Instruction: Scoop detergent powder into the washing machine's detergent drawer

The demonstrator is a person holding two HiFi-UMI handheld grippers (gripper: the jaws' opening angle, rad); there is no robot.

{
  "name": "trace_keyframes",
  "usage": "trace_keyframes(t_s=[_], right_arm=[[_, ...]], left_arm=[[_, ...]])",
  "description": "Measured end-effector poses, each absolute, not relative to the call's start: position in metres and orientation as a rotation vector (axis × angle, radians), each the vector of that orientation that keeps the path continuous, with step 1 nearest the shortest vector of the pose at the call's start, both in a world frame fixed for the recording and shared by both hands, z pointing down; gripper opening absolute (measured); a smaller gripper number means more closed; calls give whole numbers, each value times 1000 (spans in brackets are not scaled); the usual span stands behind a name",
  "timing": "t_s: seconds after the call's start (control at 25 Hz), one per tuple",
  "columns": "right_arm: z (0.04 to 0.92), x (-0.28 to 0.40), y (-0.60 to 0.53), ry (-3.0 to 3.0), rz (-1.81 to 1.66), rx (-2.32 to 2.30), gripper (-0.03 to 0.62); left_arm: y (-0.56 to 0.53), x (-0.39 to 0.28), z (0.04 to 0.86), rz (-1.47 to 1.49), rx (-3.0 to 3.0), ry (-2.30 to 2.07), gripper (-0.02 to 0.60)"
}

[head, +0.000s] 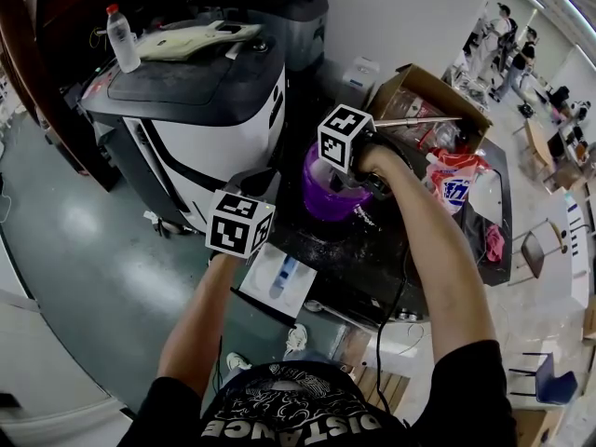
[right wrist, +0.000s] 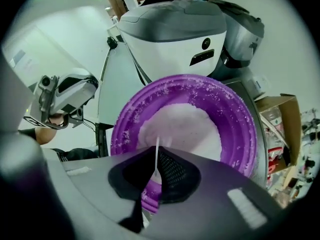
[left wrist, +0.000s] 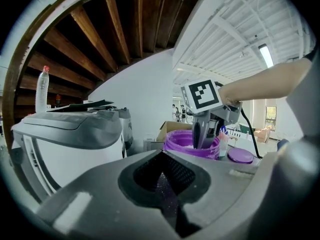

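Note:
A purple tub (head: 321, 198) of white detergent powder (right wrist: 182, 126) stands on a dark machine top. My right gripper (right wrist: 156, 166) hangs over the tub, shut on the thin white handle of a scoop (right wrist: 157, 151) that reaches down to the powder. In the left gripper view the same gripper (left wrist: 202, 134) dips into the tub (left wrist: 185, 143). The white detergent drawer (head: 279, 282) juts out open below the tub, with a blue patch inside. My left gripper (left wrist: 162, 176) is level with the tub's left side, above the drawer, its jaws shut with nothing between them.
A white-and-grey washing machine (head: 186, 110) stands to the left with a plastic bottle (head: 121, 37) on top. Behind the tub are an open cardboard box (head: 419, 91) and a red-and-white detergent bag (head: 454, 180). The tub's purple lid (left wrist: 241, 155) lies beside it. People stand far back right.

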State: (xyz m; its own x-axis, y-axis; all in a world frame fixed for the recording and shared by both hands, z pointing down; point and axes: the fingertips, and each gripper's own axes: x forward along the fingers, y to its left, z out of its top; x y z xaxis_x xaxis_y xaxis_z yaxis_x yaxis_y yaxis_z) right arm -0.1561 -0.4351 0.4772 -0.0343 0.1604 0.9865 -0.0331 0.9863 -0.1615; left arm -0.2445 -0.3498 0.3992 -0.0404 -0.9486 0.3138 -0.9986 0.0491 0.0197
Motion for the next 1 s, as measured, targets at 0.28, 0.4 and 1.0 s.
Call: trace_keyframes(t_s=[0.28, 0.4, 1.0], right_arm=[[466, -166, -432, -1687, 342, -68, 38], [464, -168, -434, -1723, 418, -40, 38], [427, -176, -450, -1952, 777, 67, 38]], left_arm=[[-350, -244, 395, 301, 2006, -2074, 0], [-352, -242, 395, 301, 2018, -2065, 0], [-364, -225, 390, 302, 2079, -2021, 0]])
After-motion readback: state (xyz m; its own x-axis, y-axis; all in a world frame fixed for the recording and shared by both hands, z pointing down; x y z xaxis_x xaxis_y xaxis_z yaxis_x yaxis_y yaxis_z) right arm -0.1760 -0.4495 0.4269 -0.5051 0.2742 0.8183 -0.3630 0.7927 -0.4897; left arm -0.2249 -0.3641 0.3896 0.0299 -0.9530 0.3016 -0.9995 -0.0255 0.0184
